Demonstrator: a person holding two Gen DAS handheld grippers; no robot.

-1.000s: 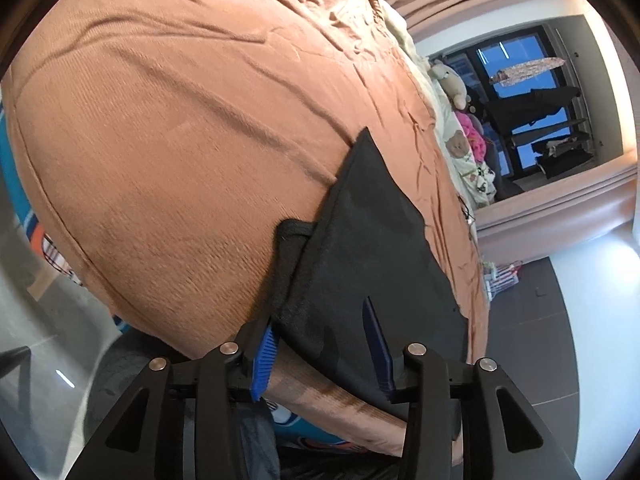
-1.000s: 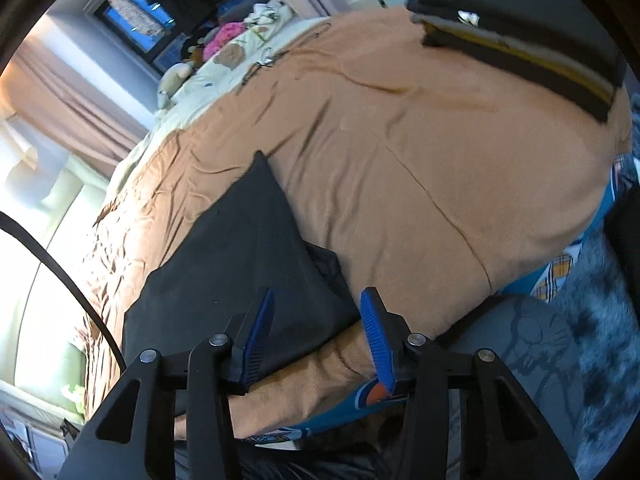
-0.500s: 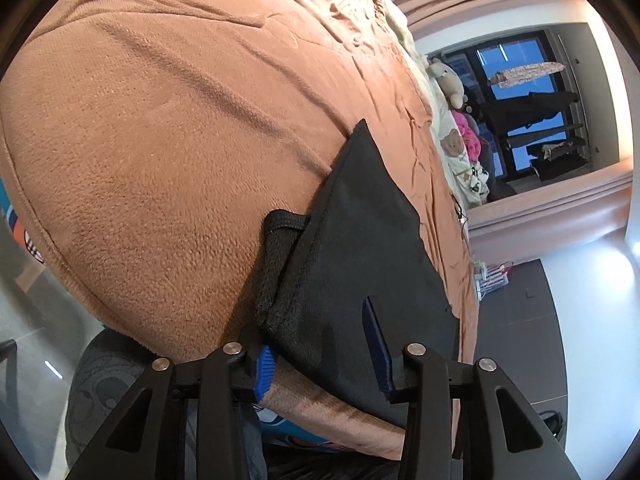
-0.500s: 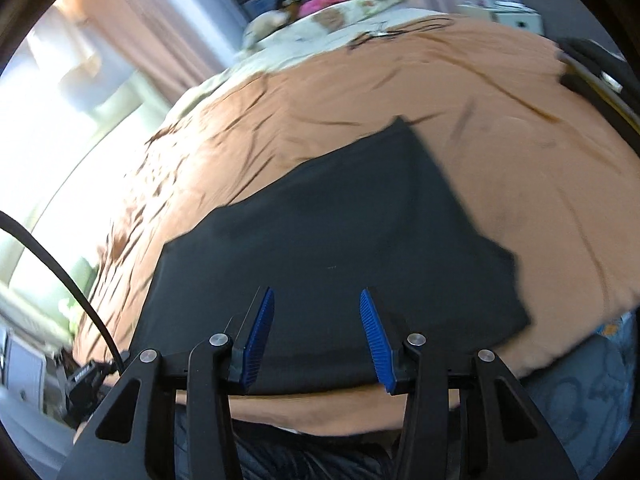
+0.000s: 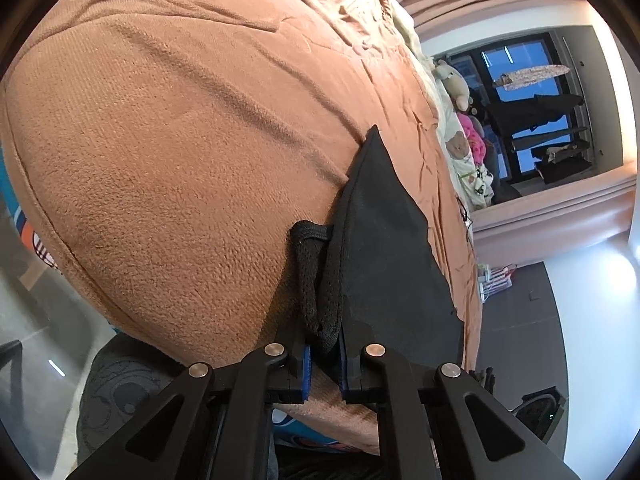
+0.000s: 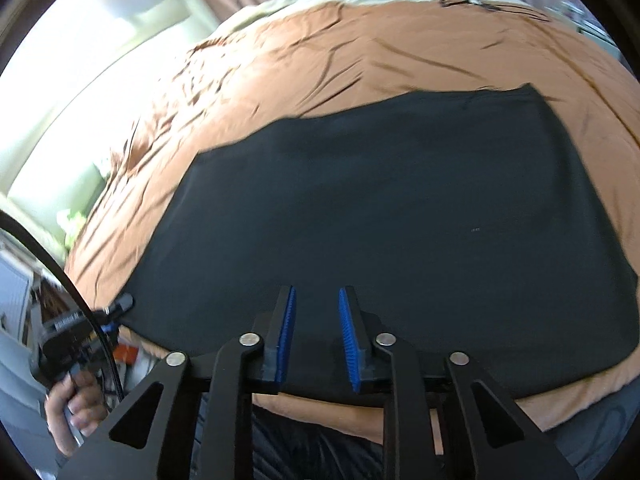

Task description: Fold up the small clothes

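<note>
A small black garment (image 6: 384,216) lies flat on an orange-brown bed cover (image 6: 320,60). In the left wrist view the garment (image 5: 392,248) runs away from the camera, and its bunched mesh edge (image 5: 320,280) sits between the blue pads. My left gripper (image 5: 323,354) is shut on that near edge at the bed's rim. It also shows in the right wrist view (image 6: 108,316), at the garment's left corner, held by a hand. My right gripper (image 6: 316,320) hovers over the garment's near edge, jaws partly closed with a gap, holding nothing.
The bed cover (image 5: 180,140) falls away at the near edge to a grey floor (image 5: 36,320). Stuffed toys (image 5: 460,120) and pillows lie at the bed's far end by a dark window (image 5: 532,92). A dark round seat (image 5: 120,392) is below the bed edge.
My left gripper closed on the garment's bunched mesh edge. My right gripper swung left to face the flat garment squarely, and its jaws narrowed.
</note>
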